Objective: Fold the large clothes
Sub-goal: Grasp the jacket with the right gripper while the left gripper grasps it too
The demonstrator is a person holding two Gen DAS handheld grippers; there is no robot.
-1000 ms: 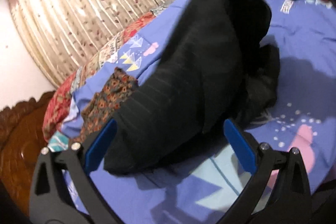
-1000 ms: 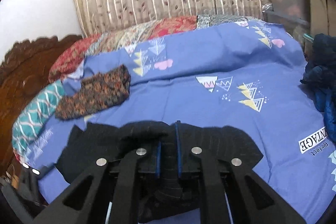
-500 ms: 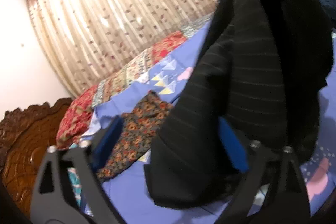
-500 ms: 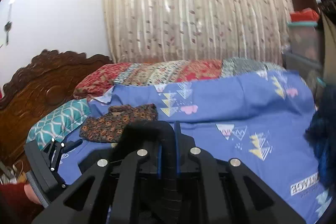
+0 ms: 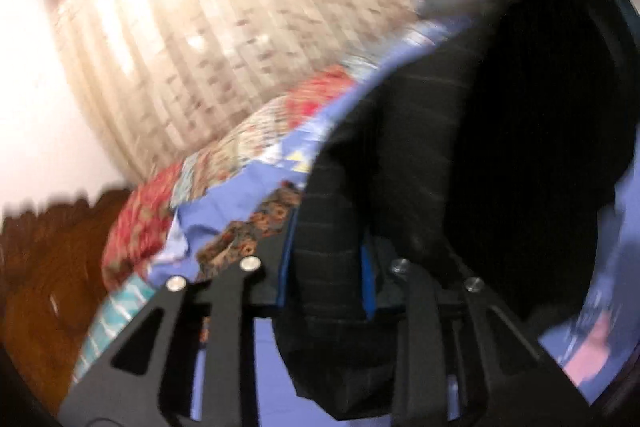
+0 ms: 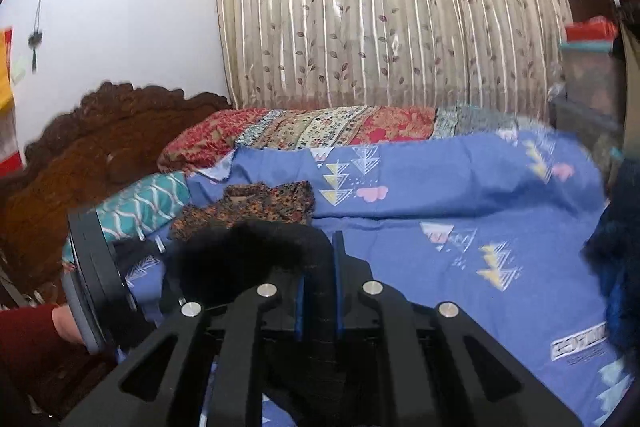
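Two grippers, one black pinstriped garment. Left gripper (image 5: 325,273) closing, blue pads pinching garment (image 5: 420,155), lifted above blue bedsheet (image 6: 440,219). Right gripper (image 6: 318,293) opening, a fold still between its pads. One floral cloth (image 6: 248,207), three pillows beyond. Sheet label blurred, unreadable.

garments 2: black (image 5: 420,155), floral (image 6: 248,207) | pillows 2 (image 6: 144,205)

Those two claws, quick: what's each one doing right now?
Left gripper: closing around the black garment.
Right gripper: opening, black garment between its pads.
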